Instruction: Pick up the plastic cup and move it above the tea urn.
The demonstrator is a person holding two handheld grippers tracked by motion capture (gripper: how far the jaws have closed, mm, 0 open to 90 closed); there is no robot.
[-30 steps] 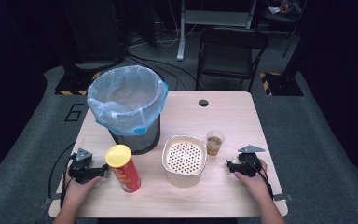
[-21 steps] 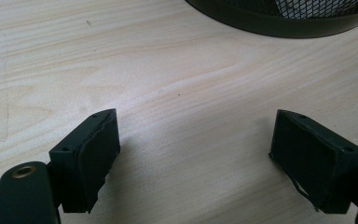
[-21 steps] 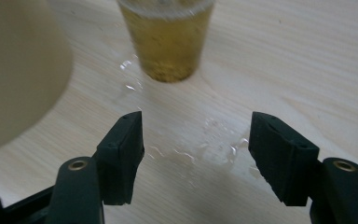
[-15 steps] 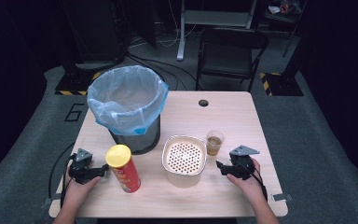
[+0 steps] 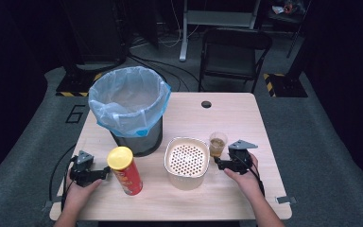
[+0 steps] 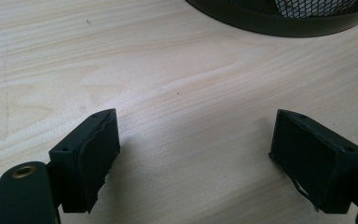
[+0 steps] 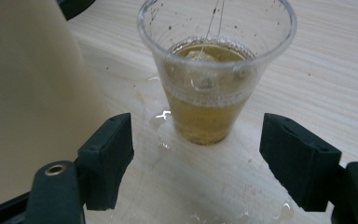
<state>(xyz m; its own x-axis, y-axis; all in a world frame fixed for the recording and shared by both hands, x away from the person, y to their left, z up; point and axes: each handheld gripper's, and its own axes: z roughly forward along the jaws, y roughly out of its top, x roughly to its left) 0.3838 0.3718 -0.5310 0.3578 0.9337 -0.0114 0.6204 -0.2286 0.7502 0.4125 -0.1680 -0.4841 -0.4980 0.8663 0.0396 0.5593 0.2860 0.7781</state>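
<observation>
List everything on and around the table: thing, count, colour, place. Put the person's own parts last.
Table: one, light wood, centre of the high view.
Bin: one, dark mesh with a pale blue liner, far left of the table.
Crisp can: one, red with a yellow lid, upright, in front of the bin.
Strainer bowl: one, cream, perforated inside, near the table's front middle.
Plastic cup: one, clear, part full of amber liquid, just right of the strainer bowl, with wet spots on the table around it.
Folding chair: one, black, behind the table.
Left gripper: one, black, open over bare table, left of the crisp can.
Right gripper: one, black, open, jaws either side of the plastic cup, apart from it.
Hands: two, at the near edge.
</observation>
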